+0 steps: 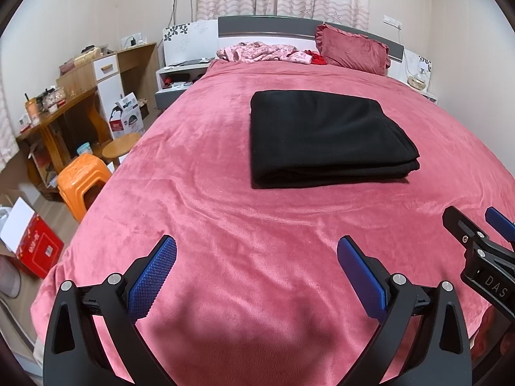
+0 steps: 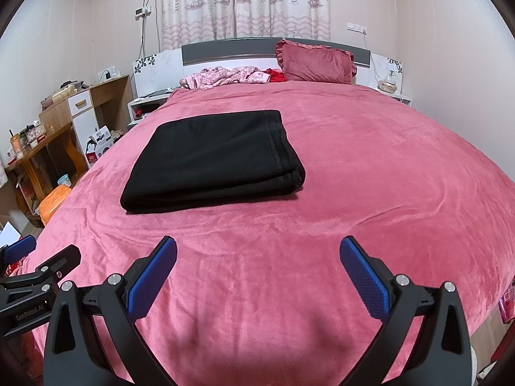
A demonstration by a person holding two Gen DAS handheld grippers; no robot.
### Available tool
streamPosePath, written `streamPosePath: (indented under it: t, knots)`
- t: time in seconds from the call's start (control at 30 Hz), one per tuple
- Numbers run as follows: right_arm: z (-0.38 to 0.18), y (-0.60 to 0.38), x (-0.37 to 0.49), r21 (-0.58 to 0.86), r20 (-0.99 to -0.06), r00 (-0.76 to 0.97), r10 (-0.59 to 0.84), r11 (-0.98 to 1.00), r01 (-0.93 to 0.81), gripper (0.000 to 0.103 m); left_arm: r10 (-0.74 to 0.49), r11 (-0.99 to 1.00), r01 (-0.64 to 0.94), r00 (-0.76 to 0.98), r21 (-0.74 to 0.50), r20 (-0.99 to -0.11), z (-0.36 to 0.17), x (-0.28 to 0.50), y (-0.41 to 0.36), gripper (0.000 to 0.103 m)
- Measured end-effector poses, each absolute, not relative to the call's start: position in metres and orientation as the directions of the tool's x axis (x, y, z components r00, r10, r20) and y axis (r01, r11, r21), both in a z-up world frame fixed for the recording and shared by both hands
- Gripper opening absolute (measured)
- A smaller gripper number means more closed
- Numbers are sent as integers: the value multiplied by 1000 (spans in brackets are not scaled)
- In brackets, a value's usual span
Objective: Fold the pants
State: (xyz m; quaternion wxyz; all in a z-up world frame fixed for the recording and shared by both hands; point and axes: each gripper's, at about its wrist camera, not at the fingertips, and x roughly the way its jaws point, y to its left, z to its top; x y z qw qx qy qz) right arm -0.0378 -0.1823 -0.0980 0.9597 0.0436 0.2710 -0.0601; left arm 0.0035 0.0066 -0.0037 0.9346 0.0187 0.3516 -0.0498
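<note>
The black pants (image 1: pixel 325 138) lie folded into a flat rectangle of several layers on the pink bedspread (image 1: pixel 225 225); they also show in the right wrist view (image 2: pixel 212 160). My left gripper (image 1: pixel 257 251) is open and empty, hovering over the near part of the bed, well short of the pants. My right gripper (image 2: pixel 258 251) is open and empty, also back from the pants, to their right. The right gripper shows at the right edge of the left wrist view (image 1: pixel 476 228). The left gripper shows at the left edge of the right wrist view (image 2: pixel 42 254).
A pink pillow (image 1: pixel 354 50) and crumpled pink clothes (image 1: pixel 264 52) lie at the headboard. Left of the bed stand an orange stool (image 1: pixel 82 180), a wooden stool (image 1: pixel 122 144), a wooden desk (image 1: pixel 58 112) and a red box (image 1: pixel 38 251). A nightstand with a lamp (image 1: pixel 418 78) is far right.
</note>
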Motion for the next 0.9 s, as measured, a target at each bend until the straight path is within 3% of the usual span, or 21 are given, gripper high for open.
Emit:
streamPosePath:
  t: [0.9]
  knots:
    - [-103,-181,-34,57,-535,840,-84,989,135,101,-72,995,97,744,0,-665,-9,4,5,99]
